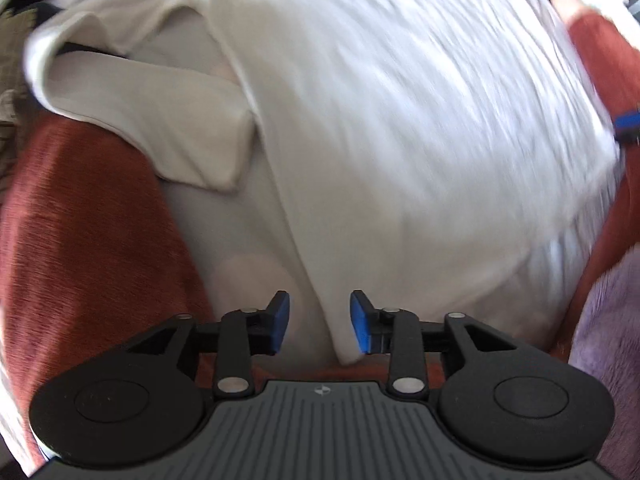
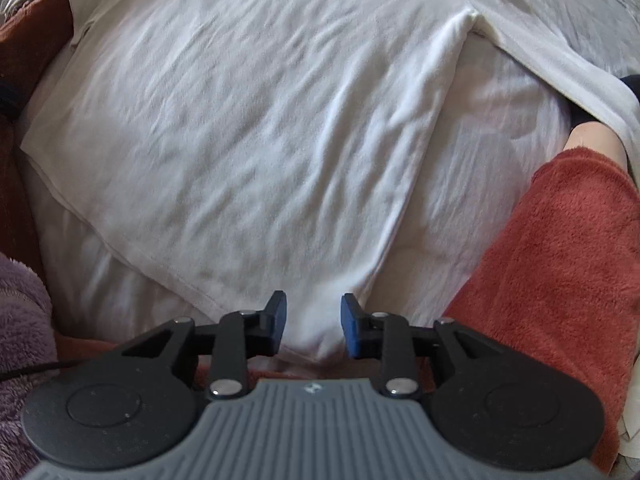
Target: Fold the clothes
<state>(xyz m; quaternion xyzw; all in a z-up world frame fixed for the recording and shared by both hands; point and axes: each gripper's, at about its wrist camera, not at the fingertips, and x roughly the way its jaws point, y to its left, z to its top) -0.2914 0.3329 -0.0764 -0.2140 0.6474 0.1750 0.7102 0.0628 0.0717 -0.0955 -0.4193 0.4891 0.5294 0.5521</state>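
Both pairs of fingers stand partly open, gripping nothing: left gripper [image 1: 319, 322] and right gripper [image 2: 313, 322] each hang over a bottom corner of the white shirt [image 2: 248, 128], spread flat on a rust-red blanket [image 2: 560, 248].

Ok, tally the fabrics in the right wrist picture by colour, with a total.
White: 1, the shirt
Rust red: 1, the blanket
Purple: 1, the fleece
Total: 3

Left gripper [image 1: 319, 322] jaws apart, right gripper [image 2: 313, 325] likewise, both seemingly empty
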